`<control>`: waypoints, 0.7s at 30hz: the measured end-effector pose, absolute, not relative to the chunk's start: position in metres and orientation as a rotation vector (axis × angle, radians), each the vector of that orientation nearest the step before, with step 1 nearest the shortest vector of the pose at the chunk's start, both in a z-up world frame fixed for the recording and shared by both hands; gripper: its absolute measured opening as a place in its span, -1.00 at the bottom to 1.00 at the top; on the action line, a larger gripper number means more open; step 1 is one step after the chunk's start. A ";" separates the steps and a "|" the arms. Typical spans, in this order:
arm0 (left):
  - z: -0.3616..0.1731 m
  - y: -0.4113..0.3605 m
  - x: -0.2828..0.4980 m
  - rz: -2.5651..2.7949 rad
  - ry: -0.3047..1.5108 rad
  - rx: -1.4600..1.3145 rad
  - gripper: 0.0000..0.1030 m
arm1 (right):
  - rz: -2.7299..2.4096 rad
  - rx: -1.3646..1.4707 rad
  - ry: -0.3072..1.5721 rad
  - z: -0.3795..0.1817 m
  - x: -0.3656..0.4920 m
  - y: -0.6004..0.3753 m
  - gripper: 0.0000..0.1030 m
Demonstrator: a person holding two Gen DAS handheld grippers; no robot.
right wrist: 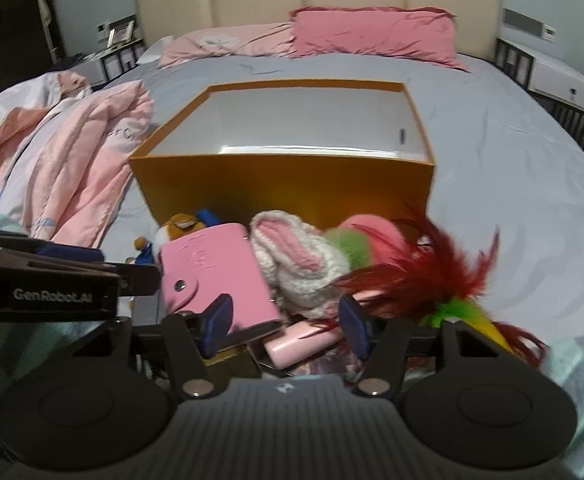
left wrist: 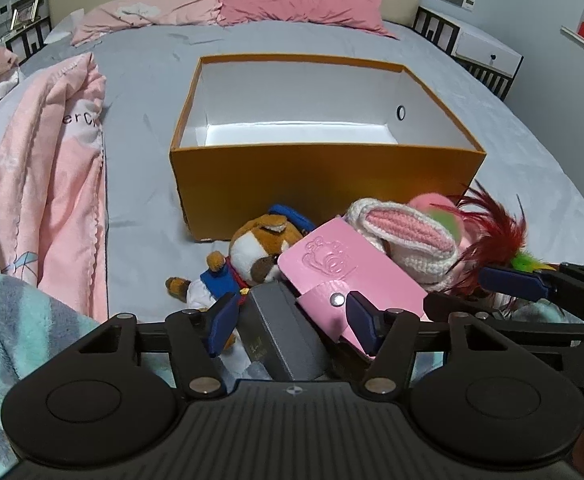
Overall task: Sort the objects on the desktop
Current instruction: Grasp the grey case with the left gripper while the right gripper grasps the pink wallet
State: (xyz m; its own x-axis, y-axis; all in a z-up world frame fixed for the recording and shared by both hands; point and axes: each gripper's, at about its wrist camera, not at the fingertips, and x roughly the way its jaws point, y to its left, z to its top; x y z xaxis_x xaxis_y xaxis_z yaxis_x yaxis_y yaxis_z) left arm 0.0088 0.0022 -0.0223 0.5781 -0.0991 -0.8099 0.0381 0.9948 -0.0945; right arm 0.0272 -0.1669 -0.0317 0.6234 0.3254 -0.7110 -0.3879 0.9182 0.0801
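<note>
An open orange box (left wrist: 324,188) with a white inside stands on the grey bed. A pile lies against its near wall: a brown plush dog (left wrist: 260,248), a pink snap wallet (left wrist: 344,268), a knitted bunny-ear piece (left wrist: 404,232), a pink-green ball (left wrist: 440,208) and a red feather toy (left wrist: 496,240). My left gripper (left wrist: 292,326) is open over a grey box (left wrist: 280,332) and the wallet's (right wrist: 212,264) near corner. My right gripper (right wrist: 286,326) is open around the wallet's lower edge and a small pink case (right wrist: 304,340). Its right pad does not touch the case.
A pink quilt (left wrist: 52,184) is bunched up left of the box, and a teal blanket (left wrist: 12,320) lies at the near left. Pink pillows (left wrist: 300,0) rest against the headboard. A white bedside cabinet (left wrist: 488,50) stands at the far right.
</note>
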 end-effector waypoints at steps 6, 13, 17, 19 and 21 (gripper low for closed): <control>-0.030 0.007 0.014 -0.066 0.981 -0.076 0.36 | 0.428 -0.051 0.846 -0.040 0.040 -0.162 0.13; -0.037 0.008 0.020 -0.077 1.001 -0.079 0.36 | 0.433 0.071 0.954 -0.058 0.055 -0.169 0.16; -0.041 0.009 0.023 -0.070 1.010 -0.073 0.27 | 0.474 0.190 1.018 -0.067 0.063 -0.172 0.16; -0.043 0.011 0.025 -0.072 1.010 -0.076 0.26 | 0.494 0.241 1.024 -0.071 0.065 -0.172 0.15; -0.044 0.013 0.025 -0.074 1.007 -0.084 0.24 | 0.497 0.241 1.017 -0.072 0.065 -0.170 0.11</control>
